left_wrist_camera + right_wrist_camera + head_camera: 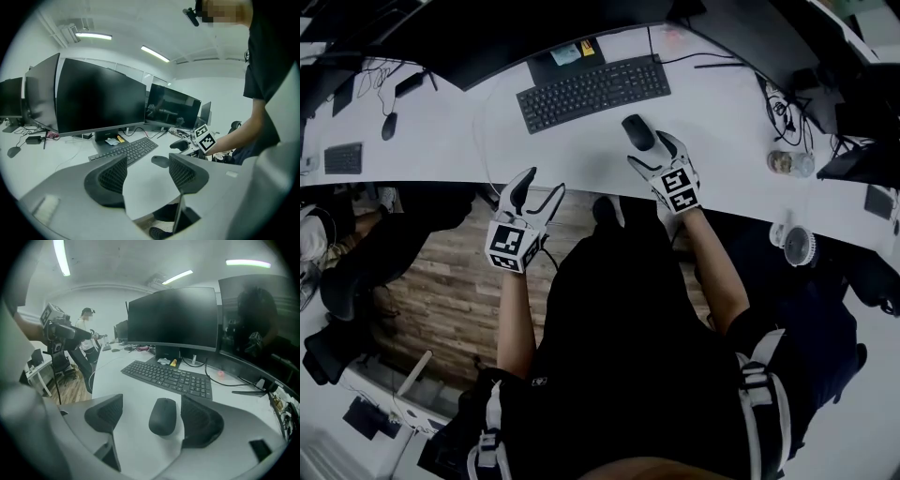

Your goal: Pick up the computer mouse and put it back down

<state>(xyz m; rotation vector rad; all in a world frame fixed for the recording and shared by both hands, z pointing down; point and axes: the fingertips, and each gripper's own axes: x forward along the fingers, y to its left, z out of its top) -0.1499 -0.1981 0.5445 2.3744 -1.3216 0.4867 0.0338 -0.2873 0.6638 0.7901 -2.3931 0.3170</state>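
Black computer mouse [162, 416] lay flat on white desk [581, 150], just on near side of black keyboard [593, 91], toward its right end. Right gripper [656, 153] angled down over mouse. Its fingers [200, 420] spread wide, mouse between them, closer to right pad, no pad seen pressing. Left gripper [537, 195] hung at near desk edge, left of mouse, well apart. Its fingers [107, 177] spread, only bare desk between. Dark monitors [101, 96] stood beyond keyboard.
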